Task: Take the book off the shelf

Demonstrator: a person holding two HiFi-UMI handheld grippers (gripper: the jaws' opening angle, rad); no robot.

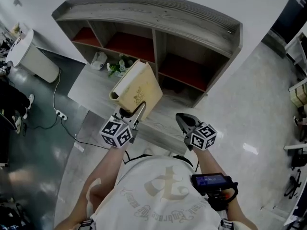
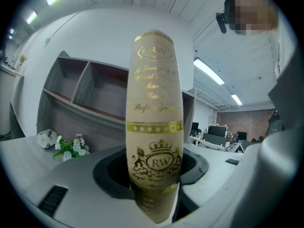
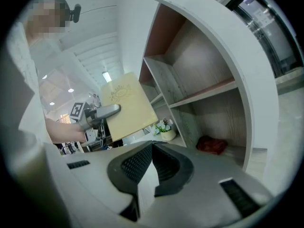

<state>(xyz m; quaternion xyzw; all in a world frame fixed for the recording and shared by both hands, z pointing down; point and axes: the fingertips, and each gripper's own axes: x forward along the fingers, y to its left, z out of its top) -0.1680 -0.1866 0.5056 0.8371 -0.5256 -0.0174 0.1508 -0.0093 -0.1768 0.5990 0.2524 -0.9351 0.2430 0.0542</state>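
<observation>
Beneath the curved grey shelf (image 1: 153, 8), a desktop (image 1: 88, 90) meets glossy floor (image 1: 244, 119) — left gripper (image 1: 136, 110) pinches the book (image 1: 139, 90), right gripper (image 1: 182, 120) jaws pressed together.

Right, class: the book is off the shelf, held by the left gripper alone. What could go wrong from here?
1. The left gripper clamps the book only near its lower end, and the book stands tilted, so it may pivot or slip out.
2. The flowers sit on the table just beyond the book; a swing could knock them over.
3. The right gripper is shut and empty, off to the side, so nothing backs up the grip.
</observation>
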